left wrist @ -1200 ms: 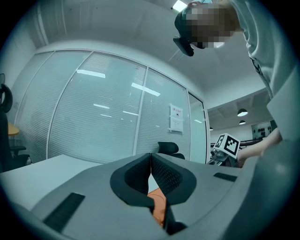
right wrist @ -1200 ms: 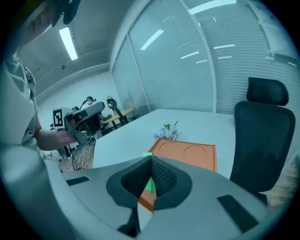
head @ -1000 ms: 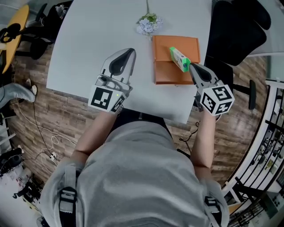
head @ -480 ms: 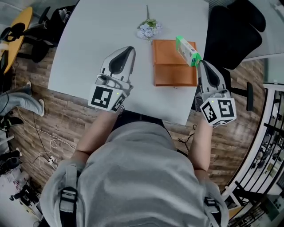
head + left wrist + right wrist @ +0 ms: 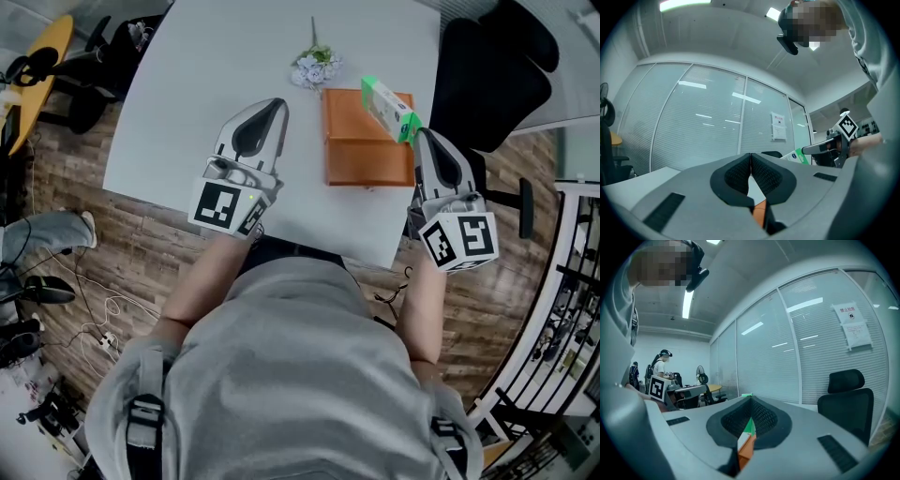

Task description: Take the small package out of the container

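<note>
A person in a grey top works at a white tabletop with a claw in each hand. The right claw is clamped shut on one end of the small green-and-white package, which slants across the far right corner of the flat orange container in the head view. The right gripper view shows the package pinched between the jaws. The left claw rests to the left of the container, apart from it, its jaws pressed together on nothing; in the left gripper view the jaws meet at the tips. A small sprig of pale flowers lies just beyond the container's far left corner. A black chair stands past the tabletop's right edge.
</note>
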